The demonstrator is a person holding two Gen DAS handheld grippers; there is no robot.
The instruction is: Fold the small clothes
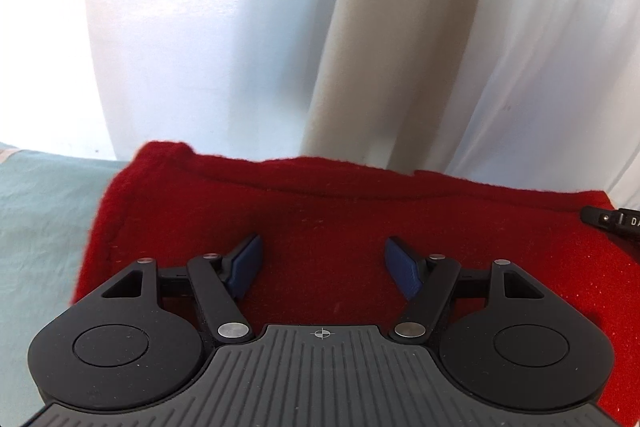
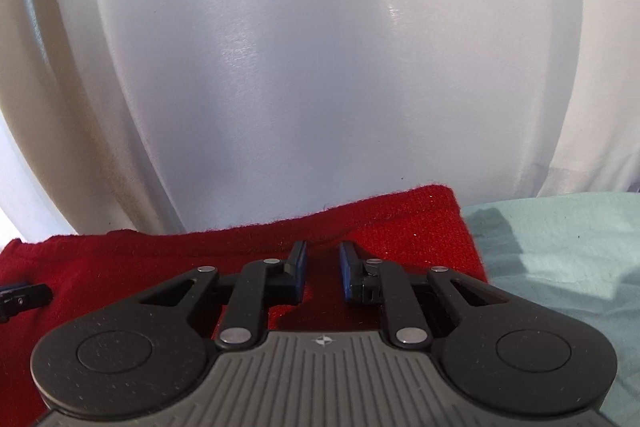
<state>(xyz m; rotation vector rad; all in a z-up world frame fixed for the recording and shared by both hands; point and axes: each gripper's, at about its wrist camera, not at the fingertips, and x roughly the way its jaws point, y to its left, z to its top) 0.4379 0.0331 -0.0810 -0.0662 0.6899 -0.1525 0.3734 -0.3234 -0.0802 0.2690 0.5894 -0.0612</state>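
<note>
A red fleece garment [image 1: 320, 211] lies flat on a pale green sheet [image 1: 40, 227], its far edge near a white curtain. My left gripper [image 1: 323, 255] is wide open, low over the garment's left part, holding nothing. In the right wrist view the same red garment [image 2: 160, 259] fills the lower left, its right corner by the sheet [image 2: 560, 247]. My right gripper [image 2: 323, 259] sits low over the garment near its far edge. Its blue pads [image 2: 347, 267] stand a narrow gap apart with red cloth showing between them. Each view shows a tip of the other gripper at its edge.
A white sheer curtain [image 1: 520, 47] hangs just behind the surface, and it also fills the right wrist view [image 2: 320, 67]. A beige strip [image 1: 360, 47] shows between its folds. The green sheet extends left of the garment and right of it.
</note>
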